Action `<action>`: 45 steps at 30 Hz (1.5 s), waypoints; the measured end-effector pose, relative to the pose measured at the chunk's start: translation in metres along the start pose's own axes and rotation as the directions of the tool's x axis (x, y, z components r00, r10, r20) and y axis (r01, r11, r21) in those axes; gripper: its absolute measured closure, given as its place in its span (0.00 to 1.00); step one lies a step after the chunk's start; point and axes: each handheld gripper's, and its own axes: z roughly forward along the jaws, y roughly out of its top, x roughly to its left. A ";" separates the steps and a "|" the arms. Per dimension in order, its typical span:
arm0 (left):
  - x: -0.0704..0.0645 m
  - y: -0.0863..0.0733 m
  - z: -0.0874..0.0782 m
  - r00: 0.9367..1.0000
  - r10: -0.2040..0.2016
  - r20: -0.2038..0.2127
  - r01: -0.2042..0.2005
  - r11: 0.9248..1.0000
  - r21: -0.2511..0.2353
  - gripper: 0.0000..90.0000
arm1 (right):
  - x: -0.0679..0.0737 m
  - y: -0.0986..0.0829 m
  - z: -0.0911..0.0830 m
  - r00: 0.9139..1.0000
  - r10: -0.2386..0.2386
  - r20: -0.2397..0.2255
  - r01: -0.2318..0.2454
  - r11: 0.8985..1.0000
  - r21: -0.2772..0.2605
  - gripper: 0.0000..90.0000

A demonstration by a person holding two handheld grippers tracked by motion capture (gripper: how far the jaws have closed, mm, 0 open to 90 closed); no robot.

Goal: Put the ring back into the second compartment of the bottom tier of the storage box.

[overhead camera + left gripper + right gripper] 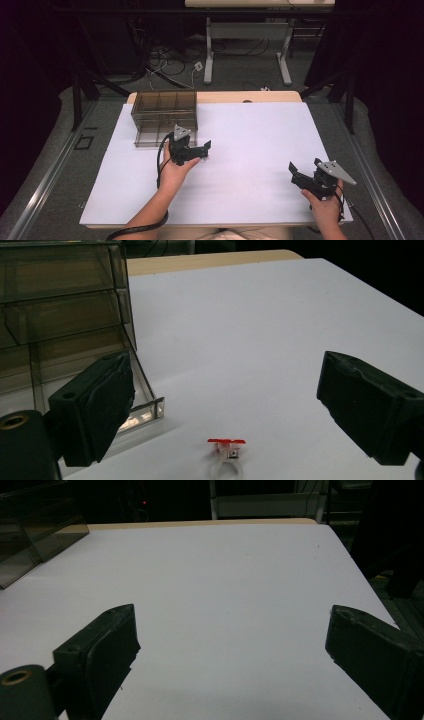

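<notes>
White table (250, 150), big and mostly bare. Smoky clear drawer box (165, 117) at its far left, bottom drawer (145, 412) pulled out. Left tongs (192, 151) just in front of the box, pointing right, jaws wide apart, holding nothing. Right tongs (304, 176) well apart at the near right edge, jaws wide too, empty, hand resting low. Small ring with red top (226, 452) lies on the table between the left jaws, near the open drawer. Step looks like reaching to grab the ring; next move likely lower, centre, close gently, since it's tiny.
</notes>
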 end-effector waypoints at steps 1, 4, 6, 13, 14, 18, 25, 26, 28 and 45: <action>0.000 -0.001 0.001 1.000 0.001 0.001 -0.001 1.000 0.002 0.10 | 0.000 0.000 0.000 1.000 -0.002 -0.001 0.002 1.000 -0.001 0.07; -0.001 -0.002 0.004 1.000 0.000 -0.001 0.000 1.000 0.013 0.11 | 0.000 0.000 0.000 1.000 0.002 -0.004 -0.002 1.000 -0.002 0.07; -0.001 -0.003 0.005 1.000 0.006 -0.005 -0.006 1.000 0.019 0.13 | -0.001 0.000 0.001 1.000 -0.004 -0.004 0.004 1.000 -0.002 0.07; 0.000 -0.007 0.009 1.000 -0.004 -0.004 0.004 0.999 0.039 0.18 | 0.000 -0.001 0.002 1.000 0.006 -0.006 -0.006 1.000 -0.005 0.07; 0.000 -0.007 0.010 1.000 -0.001 -0.003 0.001 0.999 0.040 0.18 | 0.000 -0.001 0.002 1.000 0.006 -0.006 -0.006 1.000 -0.005 0.07; 0.000 -0.009 0.013 1.000 -0.014 0.003 0.014 0.999 0.052 0.20 | 0.000 -0.001 0.002 1.000 0.005 -0.004 -0.005 1.000 0.000 0.07; -0.002 -0.013 0.017 1.000 -0.015 0.014 0.014 0.997 0.075 0.25 | -0.001 -0.001 0.002 1.000 0.009 -0.008 -0.009 1.000 0.000 0.07; -0.002 -0.013 0.018 1.000 -0.014 0.012 0.013 0.997 0.078 0.25 | -0.001 -0.001 0.002 1.000 0.009 -0.008 -0.009 1.000 0.000 0.07; -0.001 -0.014 0.019 1.000 -0.013 0.013 0.011 0.996 0.084 0.26 | -0.001 -0.001 0.002 1.000 0.012 -0.008 -0.012 1.000 0.001 0.07; 0.002 -0.026 0.030 0.996 -0.083 0.023 0.079 0.986 0.145 0.37 | -0.001 -0.001 0.002 1.000 0.022 -0.004 -0.022 1.000 0.010 0.08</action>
